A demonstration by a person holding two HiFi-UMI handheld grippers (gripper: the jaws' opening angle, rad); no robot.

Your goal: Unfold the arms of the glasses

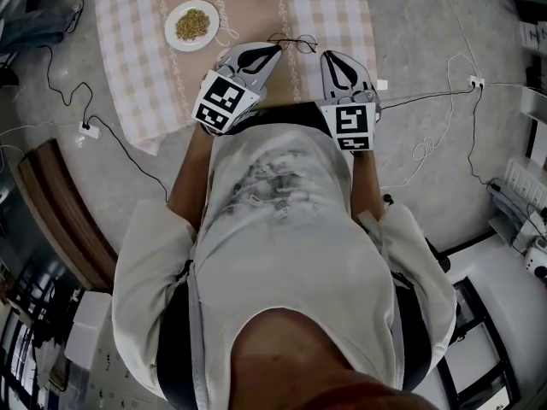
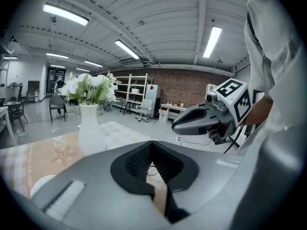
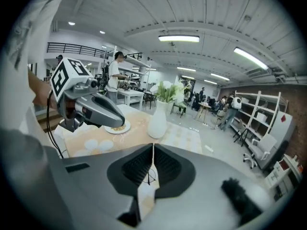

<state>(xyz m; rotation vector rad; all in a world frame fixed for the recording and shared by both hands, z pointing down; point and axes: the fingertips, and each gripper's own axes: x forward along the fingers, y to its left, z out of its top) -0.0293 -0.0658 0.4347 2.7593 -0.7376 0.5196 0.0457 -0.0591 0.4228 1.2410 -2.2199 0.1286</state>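
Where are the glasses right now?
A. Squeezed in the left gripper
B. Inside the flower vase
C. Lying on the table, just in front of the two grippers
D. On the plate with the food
C: the head view shows the glasses lying on the tablecloth, just ahead of the shut left gripper and shut right gripper, away from the plate.

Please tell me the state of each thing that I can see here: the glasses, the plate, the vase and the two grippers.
glasses: lying on the cloth ahead of both grippers, not held; arms too thin to judge.
plate: holds a heap of grain.
vase: upright, holding white flowers.
left gripper: shut, empty.
right gripper: shut, empty.
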